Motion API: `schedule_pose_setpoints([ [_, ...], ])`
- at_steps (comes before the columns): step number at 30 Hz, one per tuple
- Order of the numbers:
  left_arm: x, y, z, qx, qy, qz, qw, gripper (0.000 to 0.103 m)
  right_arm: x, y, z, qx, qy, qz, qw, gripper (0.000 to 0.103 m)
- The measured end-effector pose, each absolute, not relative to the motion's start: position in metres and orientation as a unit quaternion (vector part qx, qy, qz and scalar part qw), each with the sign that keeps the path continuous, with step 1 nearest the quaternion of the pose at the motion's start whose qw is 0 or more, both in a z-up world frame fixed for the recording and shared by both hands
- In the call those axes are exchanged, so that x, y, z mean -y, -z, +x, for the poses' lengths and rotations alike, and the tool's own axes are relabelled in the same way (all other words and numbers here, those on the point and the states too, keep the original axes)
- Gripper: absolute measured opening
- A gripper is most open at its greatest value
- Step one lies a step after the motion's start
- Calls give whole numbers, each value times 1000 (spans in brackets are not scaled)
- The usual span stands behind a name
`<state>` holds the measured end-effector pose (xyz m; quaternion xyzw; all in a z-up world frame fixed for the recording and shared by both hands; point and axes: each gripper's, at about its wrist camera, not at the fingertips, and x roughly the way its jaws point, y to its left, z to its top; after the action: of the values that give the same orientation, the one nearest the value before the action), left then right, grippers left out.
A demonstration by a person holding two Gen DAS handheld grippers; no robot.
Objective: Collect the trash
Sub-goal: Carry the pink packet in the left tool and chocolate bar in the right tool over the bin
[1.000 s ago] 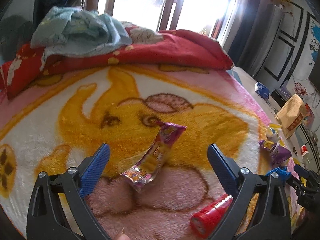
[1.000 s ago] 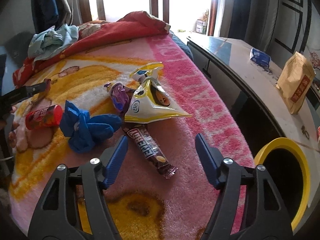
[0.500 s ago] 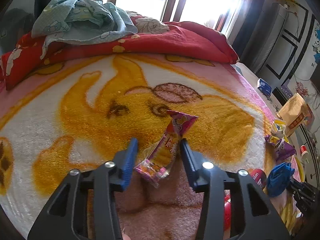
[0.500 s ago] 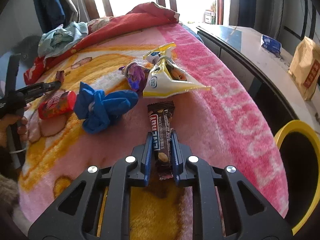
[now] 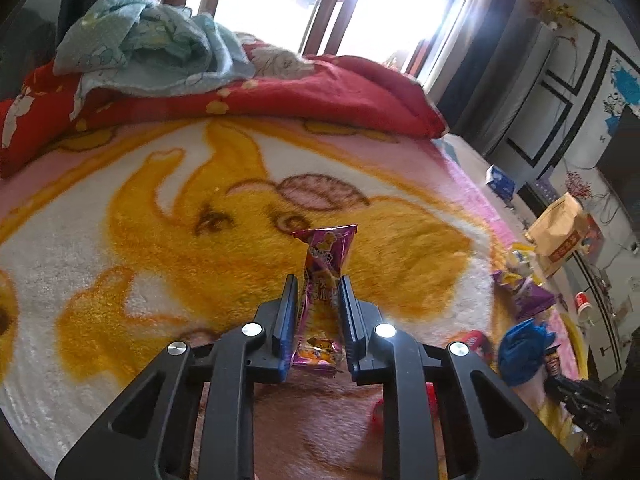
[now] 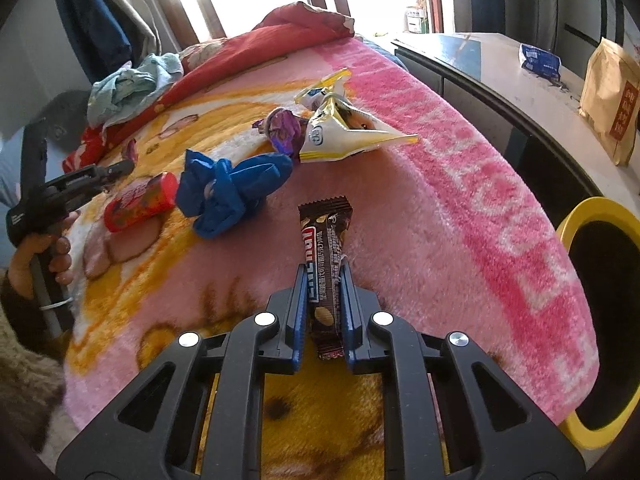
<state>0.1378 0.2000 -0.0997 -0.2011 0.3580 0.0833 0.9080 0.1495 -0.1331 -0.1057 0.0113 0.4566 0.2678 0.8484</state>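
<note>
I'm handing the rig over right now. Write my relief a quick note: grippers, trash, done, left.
Left gripper: shut on the purple snack wrapper.
Right gripper: shut on the chocolate bar wrapper.
Yellow-rimmed bin sits beside the bed, right of the right gripper.
Done: both pieces gripped; nothing seen binned.
Left on the blanket: blue glove, red tube, yellow-white bag, purple wrapper.

Blanket (image 6: 460, 200) is looking like plush fleece, fuzzy and matt. Brown bar wrapper (image 6: 326, 256) and purple snack packet (image 5: 326, 276) are showing glossy, crinkled plastic film. Right gripper (image 6: 323, 280) and left gripper (image 5: 318, 292) are showing matt black plastic bodies, blue finger pads, shiny metal screws. Blue glove (image 6: 232, 188) is looking smooth, rubbery. Yellow bin rim (image 6: 576, 216) is looking like smooth plastic.
</note>
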Motion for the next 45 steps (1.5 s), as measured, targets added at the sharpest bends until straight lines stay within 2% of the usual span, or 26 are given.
schedule_pose_setpoints([
  [17, -154, 46, 135, -314, -21, -179, 932, 20, 138, 83, 140, -438, -289, 34, 851, 10],
  [45, -47, 32, 155, -321, 100, -113, 935, 20, 220, 52, 159, -393, -206, 88, 892, 10],
])
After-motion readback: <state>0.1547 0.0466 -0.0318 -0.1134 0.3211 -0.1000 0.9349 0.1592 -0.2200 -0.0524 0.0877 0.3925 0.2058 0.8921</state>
